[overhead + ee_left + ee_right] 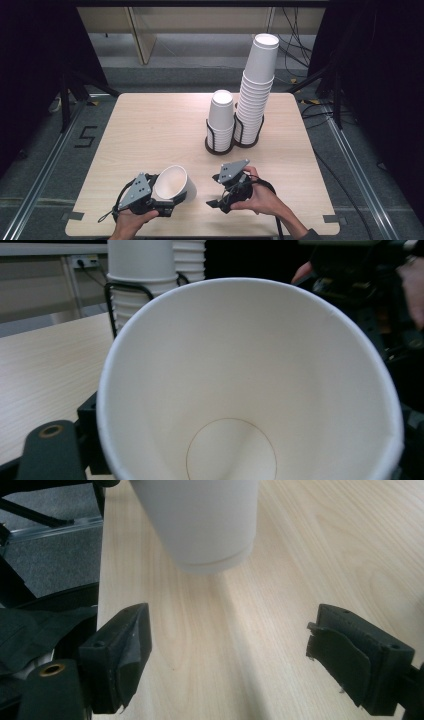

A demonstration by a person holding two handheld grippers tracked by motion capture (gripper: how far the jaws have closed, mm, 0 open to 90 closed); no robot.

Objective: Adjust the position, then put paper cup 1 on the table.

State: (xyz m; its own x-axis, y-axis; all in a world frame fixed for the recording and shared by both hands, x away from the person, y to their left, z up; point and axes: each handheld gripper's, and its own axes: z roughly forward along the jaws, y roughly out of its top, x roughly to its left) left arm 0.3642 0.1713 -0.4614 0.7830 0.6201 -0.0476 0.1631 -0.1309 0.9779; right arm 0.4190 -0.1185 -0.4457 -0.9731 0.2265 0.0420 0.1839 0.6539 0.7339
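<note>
A white paper cup (174, 184) lies tilted near the table's front edge, mouth facing up and towards the person. My left gripper (169, 202) is shut on its rim. In the left gripper view the cup's inside (240, 390) takes up most of the picture, beside one black jaw at the lower left. My right gripper (214, 191) stands open just right of the cup, nothing between its fingers. In the right gripper view its jaws stand wide apart over bare wood, and the cup's base (205, 520) lies ahead of the right gripper (237, 655), apart from it.
Two stacks of white cups stand in black wire holders (220, 146) at the table's back middle: a short stack (221, 117) and a tall, leaning stack (256, 90). The light wooden table (150, 130) has bare room on its left half. Cables lie on the floor behind.
</note>
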